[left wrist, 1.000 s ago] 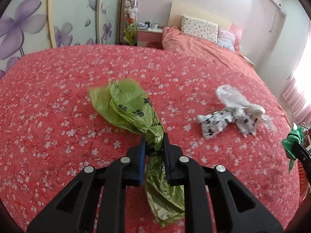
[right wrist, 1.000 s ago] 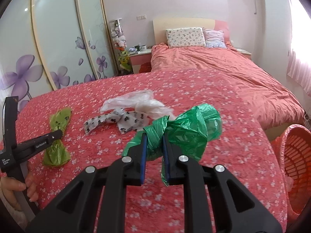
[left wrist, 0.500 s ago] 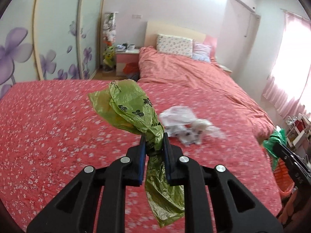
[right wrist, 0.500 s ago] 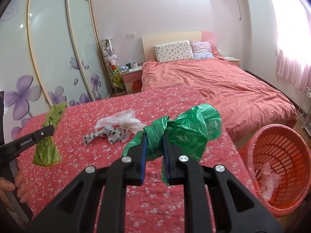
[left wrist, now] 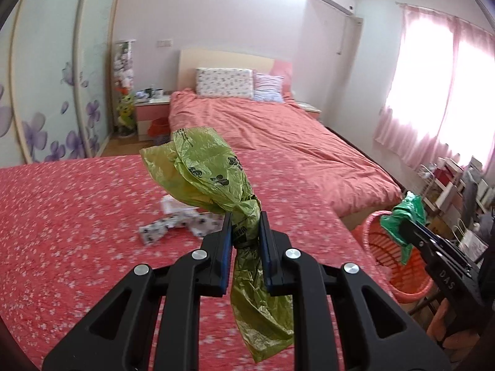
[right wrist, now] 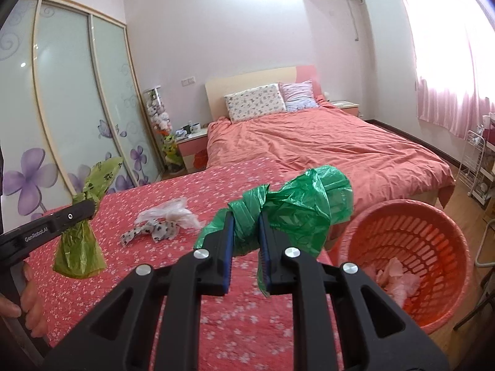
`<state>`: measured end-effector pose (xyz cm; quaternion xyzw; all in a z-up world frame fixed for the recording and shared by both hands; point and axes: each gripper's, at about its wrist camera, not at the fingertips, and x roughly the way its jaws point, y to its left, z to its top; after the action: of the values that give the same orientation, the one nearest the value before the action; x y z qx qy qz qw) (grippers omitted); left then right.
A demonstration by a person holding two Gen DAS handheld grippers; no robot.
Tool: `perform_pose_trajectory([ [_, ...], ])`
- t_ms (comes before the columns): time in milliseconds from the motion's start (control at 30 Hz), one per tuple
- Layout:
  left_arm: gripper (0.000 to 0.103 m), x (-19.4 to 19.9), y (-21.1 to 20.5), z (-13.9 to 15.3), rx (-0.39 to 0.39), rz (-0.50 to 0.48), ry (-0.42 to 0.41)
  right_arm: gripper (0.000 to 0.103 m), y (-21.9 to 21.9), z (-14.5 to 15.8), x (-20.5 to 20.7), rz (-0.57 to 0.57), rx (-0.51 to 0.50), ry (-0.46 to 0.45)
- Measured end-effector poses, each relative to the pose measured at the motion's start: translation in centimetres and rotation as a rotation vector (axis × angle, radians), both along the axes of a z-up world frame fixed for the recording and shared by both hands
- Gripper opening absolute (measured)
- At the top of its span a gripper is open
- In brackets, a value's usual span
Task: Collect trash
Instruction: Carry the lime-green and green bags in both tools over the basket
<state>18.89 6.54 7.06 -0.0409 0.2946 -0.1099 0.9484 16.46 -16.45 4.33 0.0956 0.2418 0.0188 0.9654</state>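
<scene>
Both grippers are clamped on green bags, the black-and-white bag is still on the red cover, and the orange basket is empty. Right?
Not quite: the orange basket isn't empty. The right wrist view shows pale pink crumpled trash in its bottom. The rest holds: left gripper grips the olive bag, right gripper the green bag, and the black-and-white bag lies on the red cover.

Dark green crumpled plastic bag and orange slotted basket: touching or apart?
Apart. The right wrist view shows the dark green crumpled plastic bag clamped in the right gripper, beside the orange slotted basket.
</scene>
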Motion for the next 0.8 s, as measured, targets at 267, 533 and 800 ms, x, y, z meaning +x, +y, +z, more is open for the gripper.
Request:
perform_pose_trajectory([
  [267, 0.016, 0.2, -3.7, -0.2, -0.001, -0.081, 0.001, 0.016, -3.5, 0.0, -1.7, -0.06, 0.012, -0.013],
  [533, 0.016, 0.1, -8.7, -1.0, 0.005, -0.17, 0.001, 0.016, -7.0, -0.4, -2.9, -0.125, 0.026, -0.016],
  [800, 0.016, 0.6, -14.2, -2.2, 0.004, -0.259, 0.022, 0.017, -10.3, -1.0, -4.1, -0.197, 0.031, -0.009],
])
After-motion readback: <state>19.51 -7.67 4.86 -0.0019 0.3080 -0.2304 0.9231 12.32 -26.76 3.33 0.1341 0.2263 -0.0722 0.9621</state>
